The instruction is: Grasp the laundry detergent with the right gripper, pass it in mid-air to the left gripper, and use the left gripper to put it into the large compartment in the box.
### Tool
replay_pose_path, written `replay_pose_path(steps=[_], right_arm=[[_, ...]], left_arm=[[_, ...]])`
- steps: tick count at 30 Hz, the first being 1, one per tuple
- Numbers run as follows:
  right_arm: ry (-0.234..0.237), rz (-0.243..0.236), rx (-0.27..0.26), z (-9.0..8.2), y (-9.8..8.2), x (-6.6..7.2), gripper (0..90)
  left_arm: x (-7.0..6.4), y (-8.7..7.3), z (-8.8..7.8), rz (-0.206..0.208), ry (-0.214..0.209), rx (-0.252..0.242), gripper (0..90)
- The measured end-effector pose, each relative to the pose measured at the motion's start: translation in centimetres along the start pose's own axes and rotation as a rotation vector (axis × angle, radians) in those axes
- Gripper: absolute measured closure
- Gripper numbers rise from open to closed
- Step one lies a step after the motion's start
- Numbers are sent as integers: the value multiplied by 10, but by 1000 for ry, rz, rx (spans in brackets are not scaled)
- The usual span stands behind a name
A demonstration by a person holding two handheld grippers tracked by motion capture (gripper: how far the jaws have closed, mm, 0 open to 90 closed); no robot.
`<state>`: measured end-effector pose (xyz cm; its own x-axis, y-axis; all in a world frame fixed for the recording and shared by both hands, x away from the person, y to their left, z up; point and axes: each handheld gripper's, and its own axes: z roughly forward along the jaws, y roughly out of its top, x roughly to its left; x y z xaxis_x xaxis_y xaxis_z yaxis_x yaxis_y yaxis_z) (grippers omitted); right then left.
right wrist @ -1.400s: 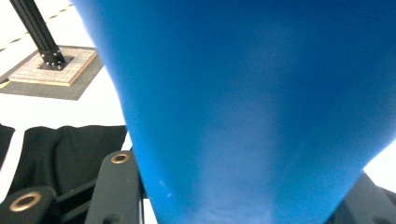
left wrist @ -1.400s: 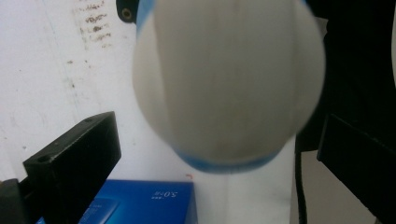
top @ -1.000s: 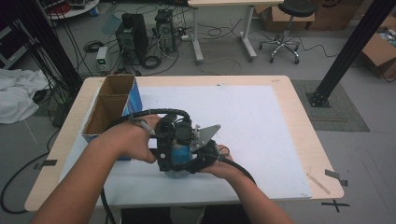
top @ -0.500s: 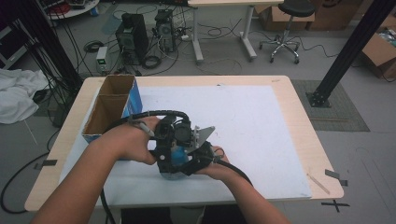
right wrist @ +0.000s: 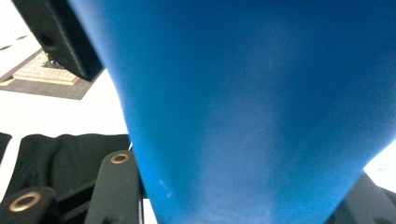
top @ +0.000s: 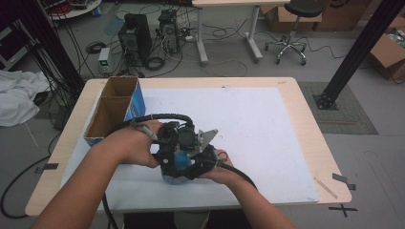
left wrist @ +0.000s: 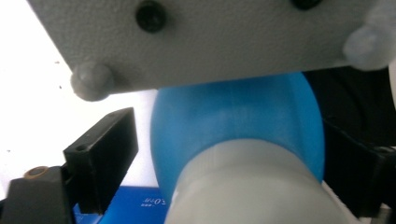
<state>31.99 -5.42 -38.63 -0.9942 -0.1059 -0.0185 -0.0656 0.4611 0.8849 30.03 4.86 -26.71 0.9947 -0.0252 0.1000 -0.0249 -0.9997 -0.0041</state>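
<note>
Right gripper clamps blue bottle near table's front edge. Left gripper jaws just closing around bottle's cap end; contact unclear. Cardboard box far left, both compartments look empty.

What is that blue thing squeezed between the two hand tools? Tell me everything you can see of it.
The blue bulb looks like smooth, matte, rubbery plastic, rounded and tapering to one end. In the left gripper view a wide whitish collar or cap joins it. It sits low over the white mat, between both hands near the table's front edge. The right gripper is clamped on it. The left gripper has just been closing around the cap end; a gap still shows beside one jaw.
</note>
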Motion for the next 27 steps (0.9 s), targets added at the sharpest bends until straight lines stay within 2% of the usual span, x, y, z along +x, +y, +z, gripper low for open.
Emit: replay_pose_path(steps=[9,15,27], right_arm=[[-6,-2,-5,-1,0,-1,474],[-6,-2,-8,-1,1,0,474],[-6,-3,-8,-2,1,0,473]], left_arm=[[0,0,1,-8,-3,10,174],[-1,1,1,6,4,16,216],[0,0,1,-11,0,19,280]])
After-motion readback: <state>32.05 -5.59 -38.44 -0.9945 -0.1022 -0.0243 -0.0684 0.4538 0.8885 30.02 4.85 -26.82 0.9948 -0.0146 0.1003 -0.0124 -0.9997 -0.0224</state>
